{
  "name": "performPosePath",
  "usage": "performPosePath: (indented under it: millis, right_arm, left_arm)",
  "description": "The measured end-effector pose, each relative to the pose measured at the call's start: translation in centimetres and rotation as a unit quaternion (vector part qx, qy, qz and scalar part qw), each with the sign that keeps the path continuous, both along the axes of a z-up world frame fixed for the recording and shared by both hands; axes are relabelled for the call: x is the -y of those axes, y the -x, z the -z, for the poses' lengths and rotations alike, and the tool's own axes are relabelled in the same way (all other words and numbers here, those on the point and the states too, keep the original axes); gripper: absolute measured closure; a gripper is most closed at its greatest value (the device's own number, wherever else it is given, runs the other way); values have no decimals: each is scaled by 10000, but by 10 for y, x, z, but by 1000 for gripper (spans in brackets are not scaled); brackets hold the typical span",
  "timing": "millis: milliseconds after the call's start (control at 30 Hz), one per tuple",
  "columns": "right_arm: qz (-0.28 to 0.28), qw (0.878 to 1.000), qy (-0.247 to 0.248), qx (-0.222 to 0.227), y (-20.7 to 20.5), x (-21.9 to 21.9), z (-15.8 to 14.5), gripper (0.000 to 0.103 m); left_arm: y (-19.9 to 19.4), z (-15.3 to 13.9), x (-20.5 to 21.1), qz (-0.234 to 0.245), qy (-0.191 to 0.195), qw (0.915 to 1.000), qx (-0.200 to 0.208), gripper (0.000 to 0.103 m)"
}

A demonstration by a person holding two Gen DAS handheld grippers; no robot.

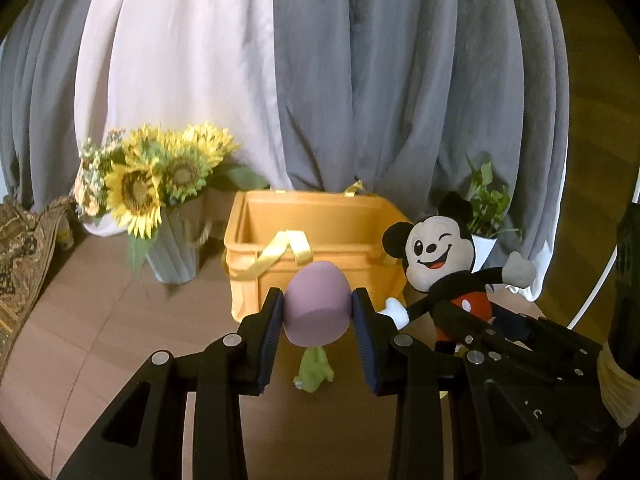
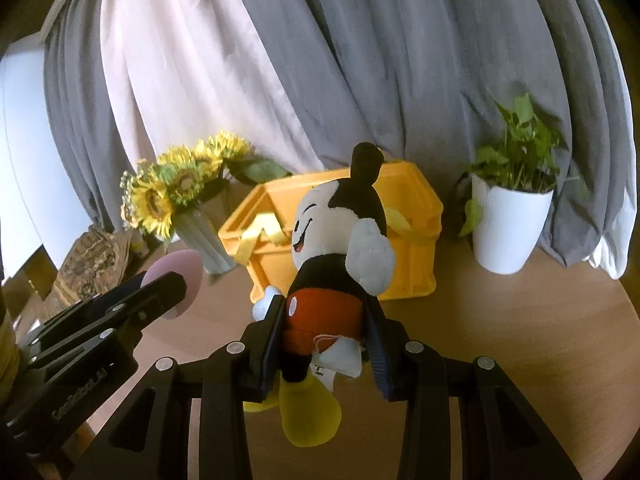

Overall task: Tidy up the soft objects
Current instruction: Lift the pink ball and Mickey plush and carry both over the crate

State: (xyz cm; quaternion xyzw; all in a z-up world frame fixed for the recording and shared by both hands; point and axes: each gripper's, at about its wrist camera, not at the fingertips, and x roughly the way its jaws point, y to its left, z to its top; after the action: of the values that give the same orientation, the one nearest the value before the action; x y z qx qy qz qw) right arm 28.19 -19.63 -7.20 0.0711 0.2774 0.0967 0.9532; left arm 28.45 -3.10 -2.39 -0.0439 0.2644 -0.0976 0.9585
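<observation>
My left gripper (image 1: 318,312) is shut on a soft purple egg-shaped toy (image 1: 316,304) with green legs (image 1: 314,372) hanging below, held above the table in front of the yellow fabric basket (image 1: 256,280). My right gripper (image 2: 324,332) is shut on a Mickey Mouse plush (image 2: 332,248) at its red shorts, held upright before the basket (image 2: 420,248). The plush also shows in the left wrist view (image 1: 440,256), to the right of the purple toy. The left gripper and purple toy (image 2: 188,276) show at the left of the right wrist view. The basket is open, and what shows of its inside looks empty.
A grey vase of sunflowers (image 1: 160,200) stands left of the basket. A white pot with a green plant (image 2: 508,220) stands to its right. Grey and pink curtains (image 1: 320,80) hang behind. A patterned cloth (image 1: 20,256) lies at the far left of the wooden table (image 1: 100,320).
</observation>
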Motion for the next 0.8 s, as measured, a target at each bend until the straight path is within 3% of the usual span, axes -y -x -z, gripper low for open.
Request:
performPosePath:
  millis: [800]
  right_arm:
    - [325,9972,-68,662,-37,-14,-43,64]
  left_arm:
    - [-58,-44,-16,364,-36,9972,652,68]
